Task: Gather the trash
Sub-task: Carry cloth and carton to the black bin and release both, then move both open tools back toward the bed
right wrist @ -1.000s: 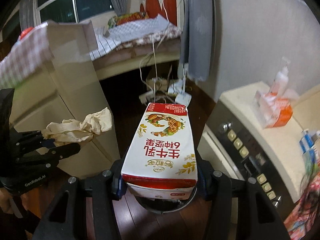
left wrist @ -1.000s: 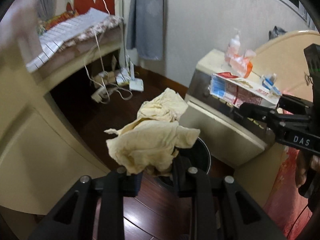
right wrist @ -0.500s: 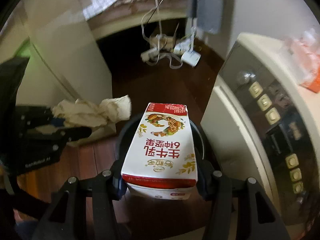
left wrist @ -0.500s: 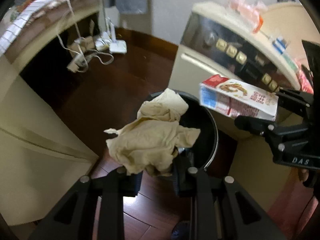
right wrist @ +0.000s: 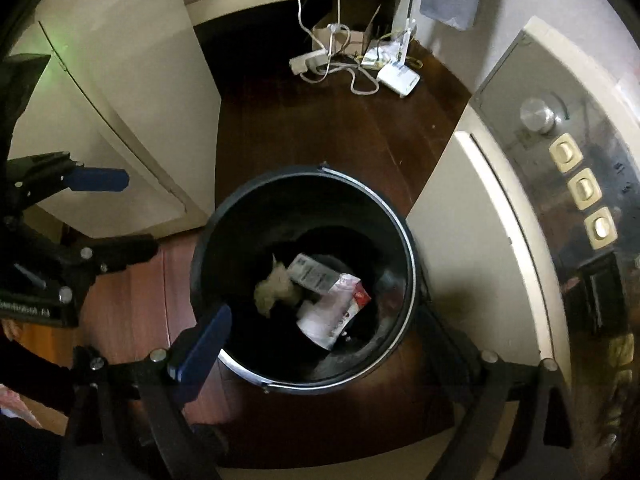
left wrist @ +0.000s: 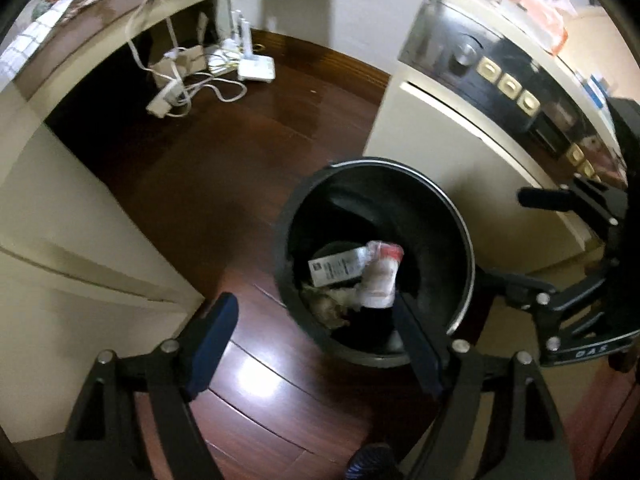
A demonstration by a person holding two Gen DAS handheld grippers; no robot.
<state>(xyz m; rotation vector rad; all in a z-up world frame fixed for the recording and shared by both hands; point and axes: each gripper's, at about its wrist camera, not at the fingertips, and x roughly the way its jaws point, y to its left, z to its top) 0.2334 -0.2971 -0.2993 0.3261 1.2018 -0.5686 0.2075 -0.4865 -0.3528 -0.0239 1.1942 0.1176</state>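
A black round bin stands on the dark wooden floor. Inside it lie the red and white milk carton and the crumpled beige tissue. My left gripper hangs over the bin's near rim, its jaws opening with nothing between them. In the right wrist view the bin sits straight below, holding the carton and the tissue. My right gripper hovers over it, jaws also opening and empty. Each gripper appears in the other's view: right, left.
A cream appliance with a dark button panel stands right of the bin. A cream cabinet is on the left. A power strip, cables and a white router lie on the floor under a desk behind.
Both grippers came down over the bin and spread their jaws. The tissue left the left gripper and the carton left the right one; both now lie in the bin.
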